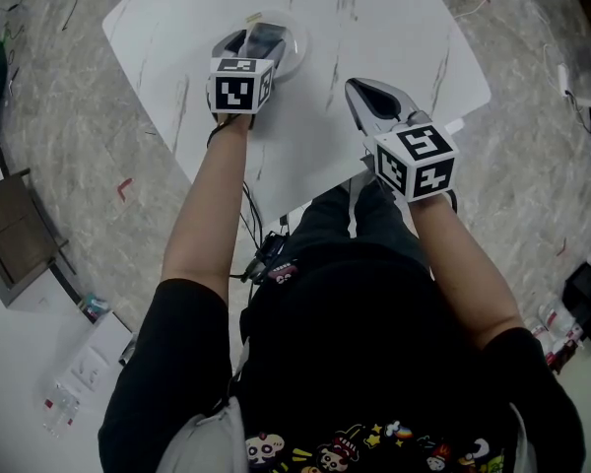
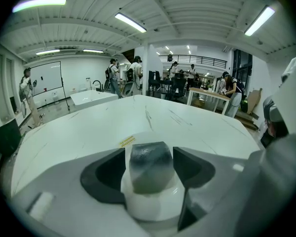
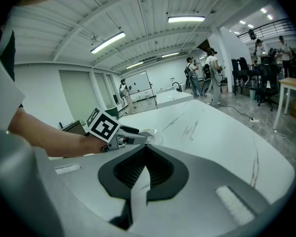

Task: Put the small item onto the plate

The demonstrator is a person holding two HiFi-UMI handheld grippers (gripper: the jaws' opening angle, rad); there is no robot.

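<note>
A small dark grey item (image 2: 150, 166) sits between the jaws of my left gripper (image 2: 150, 168), which is shut on it. Both jaw pads touch its sides. The item is right over the white round plate (image 2: 138, 138), low enough that I cannot tell if it rests on it. From the head view, the left gripper (image 1: 261, 39) reaches over the plate (image 1: 294, 55) at the far side of the white table (image 1: 374, 28). My right gripper (image 1: 356, 88) hovers near the table's front right, shut and empty. Its own view shows its jaws (image 3: 145, 148) closed, with the left gripper (image 3: 137, 138) beyond.
The white marbled table (image 3: 222, 132) is bare to the right of the plate. A brown box (image 1: 12, 233) and papers (image 1: 84, 363) lie on the floor at left. Cables (image 1: 261, 249) hang under the table's near edge. People stand far off in the hall.
</note>
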